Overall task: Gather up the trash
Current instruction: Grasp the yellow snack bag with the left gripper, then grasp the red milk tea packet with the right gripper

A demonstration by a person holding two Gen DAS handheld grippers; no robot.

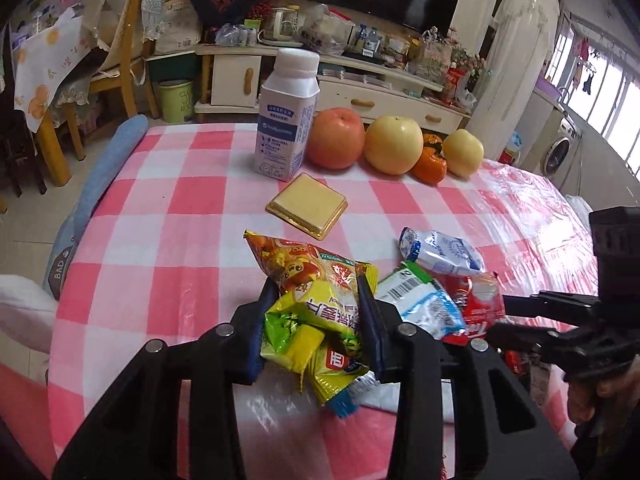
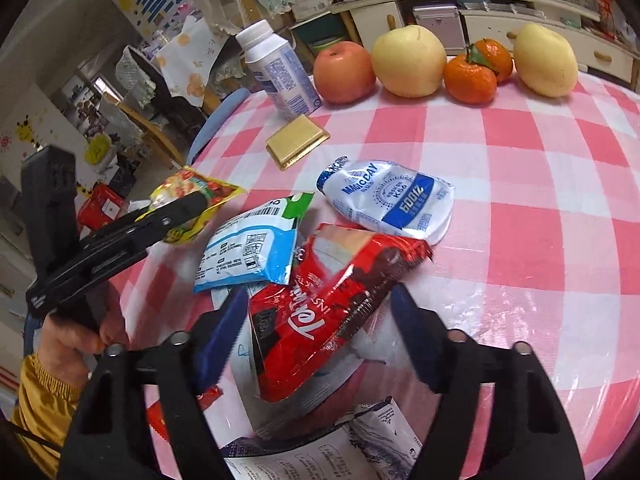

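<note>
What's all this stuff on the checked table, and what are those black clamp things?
Yellow wrapper: one, clamped in the left jaws.
Red wrapper: one, between the right jaws.
Blue-white packet: one, beside the red wrapper.
White pouch: one, mid-table.
Gold tray: one, before the bottle.
Bottle: one, white, far edge.
Apple: one, red, beside the bottle.
Pears: two, yellow, far edge.
Tangerines: two, orange, between the pears.
Table: pink-white cloth.
Left gripper: black, shut.
Right gripper: black, around the red wrapper.

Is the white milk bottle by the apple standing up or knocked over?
Upright: the milk bottle stands on its base, cap on top, beside the apple.
</note>
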